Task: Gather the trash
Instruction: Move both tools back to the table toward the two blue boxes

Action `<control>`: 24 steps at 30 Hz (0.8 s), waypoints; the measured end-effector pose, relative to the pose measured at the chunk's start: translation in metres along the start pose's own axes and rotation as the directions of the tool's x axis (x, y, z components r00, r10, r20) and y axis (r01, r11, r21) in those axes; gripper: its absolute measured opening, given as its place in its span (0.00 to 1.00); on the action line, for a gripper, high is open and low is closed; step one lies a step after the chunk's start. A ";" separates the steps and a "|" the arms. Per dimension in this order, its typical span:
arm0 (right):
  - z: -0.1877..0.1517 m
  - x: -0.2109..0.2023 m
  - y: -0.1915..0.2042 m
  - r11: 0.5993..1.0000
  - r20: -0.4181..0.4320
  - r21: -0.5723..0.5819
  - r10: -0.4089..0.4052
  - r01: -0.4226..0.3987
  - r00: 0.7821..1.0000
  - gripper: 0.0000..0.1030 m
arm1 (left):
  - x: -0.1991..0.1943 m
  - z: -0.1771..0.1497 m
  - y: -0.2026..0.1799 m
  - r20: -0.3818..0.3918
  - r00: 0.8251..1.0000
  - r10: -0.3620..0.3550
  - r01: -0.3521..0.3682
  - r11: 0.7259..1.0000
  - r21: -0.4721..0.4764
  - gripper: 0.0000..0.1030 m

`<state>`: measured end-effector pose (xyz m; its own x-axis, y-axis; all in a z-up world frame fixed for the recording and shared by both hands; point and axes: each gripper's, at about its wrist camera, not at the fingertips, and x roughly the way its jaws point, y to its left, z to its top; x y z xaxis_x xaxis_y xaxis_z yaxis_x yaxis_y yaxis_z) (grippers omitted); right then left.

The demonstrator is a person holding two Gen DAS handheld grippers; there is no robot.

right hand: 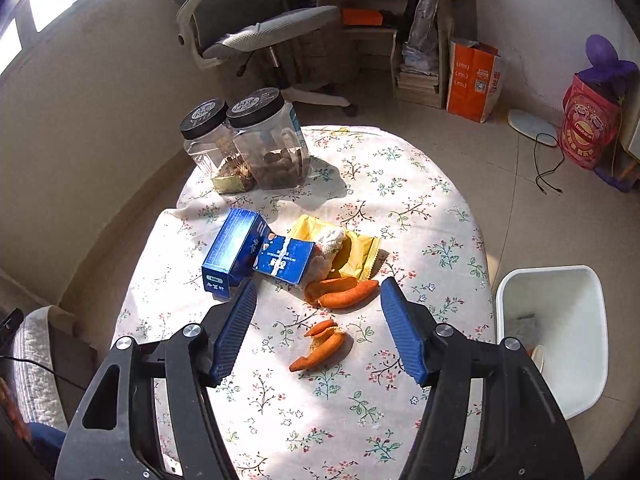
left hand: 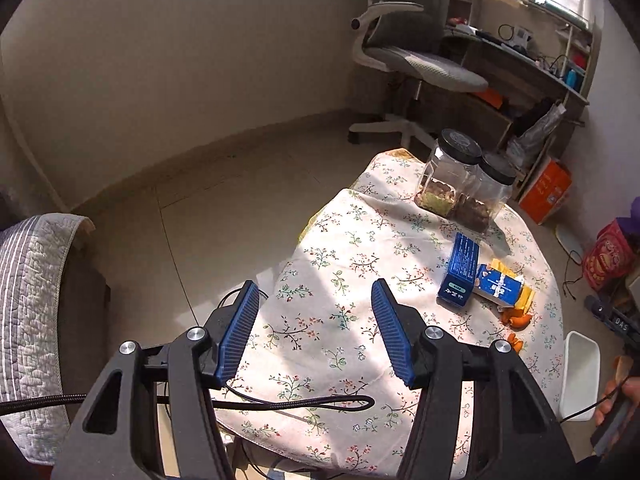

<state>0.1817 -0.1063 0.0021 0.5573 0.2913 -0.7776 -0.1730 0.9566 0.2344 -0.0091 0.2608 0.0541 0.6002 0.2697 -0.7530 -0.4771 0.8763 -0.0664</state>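
Note:
Trash lies on a round table with a floral cloth (right hand: 420, 208): a dark blue box (right hand: 232, 250), a smaller blue carton (right hand: 286, 260), a yellow wrapper (right hand: 356, 250) with a crumpled white tissue (right hand: 330, 240), and orange peels (right hand: 340, 294) (right hand: 320, 346). The right gripper (right hand: 318, 304) hangs open above the nearer peels, nothing between its fingers. The left gripper (left hand: 316, 308) is open and empty over the table's left side; the blue box (left hand: 460, 270), carton (left hand: 498, 284) and peels (left hand: 518, 318) lie to its right. A white bin (right hand: 560, 316) stands beside the table at right.
Two clear jars with black lids (right hand: 272, 144) (right hand: 214, 148) stand at the table's far side. Beyond are an office chair (right hand: 256, 36), a desk with shelves (left hand: 520, 60), an orange bag (right hand: 474, 80) and a red bag (right hand: 592, 124). A quilted seat (left hand: 32, 312) is at left. A black cable (left hand: 300, 402) crosses the cloth.

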 end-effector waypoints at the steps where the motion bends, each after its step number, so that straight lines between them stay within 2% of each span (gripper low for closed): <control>1: 0.001 0.005 0.002 1.000 -0.007 0.005 -0.002 0.002 1.000 0.60 | 0.007 0.004 -0.004 -0.006 1.000 -0.009 0.009 1.000 0.016 0.59; 5: 0.004 0.024 0.005 1.000 -0.041 0.018 -0.020 0.021 0.999 0.60 | 0.048 0.011 -0.040 -0.056 0.997 -0.047 0.052 0.994 0.099 0.60; 11: 0.009 0.050 0.001 0.998 -0.069 0.000 -0.060 0.060 0.996 0.60 | 0.120 0.018 -0.093 -0.163 0.976 -0.143 0.160 0.982 0.102 0.60; 12: 0.010 0.055 0.000 0.998 -0.078 0.000 -0.057 0.058 0.995 0.60 | 0.129 0.019 -0.102 -0.171 0.972 -0.159 0.178 0.978 0.104 0.63; 16: 0.017 0.081 -0.001 0.999 -0.131 -0.008 -0.041 0.040 0.991 0.60 | 0.164 0.023 -0.141 -0.205 0.952 -0.226 0.253 0.961 0.116 0.72; 19: 0.024 0.101 0.004 1.000 -0.179 -0.019 -0.004 0.001 0.984 0.60 | 0.198 0.018 -0.168 -0.252 0.935 -0.250 0.288 0.949 0.126 0.73; 22: 0.032 0.122 0.008 0.999 -0.208 -0.032 0.011 -0.018 0.978 0.60 | 0.227 0.010 -0.190 -0.321 0.903 -0.286 0.330 0.940 0.090 0.73; 24: 0.032 0.137 0.007 0.999 -0.238 -0.001 0.050 -0.052 0.970 0.60 | 0.238 0.008 -0.203 -0.334 0.898 -0.287 0.337 0.936 0.102 0.73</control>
<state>0.2827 -0.0594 -0.0837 0.3380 0.3299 -0.8814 -0.2022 0.9401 0.2743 0.2353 0.1498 -0.1065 0.4613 -0.1429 -0.8756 -0.1786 0.9518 -0.2494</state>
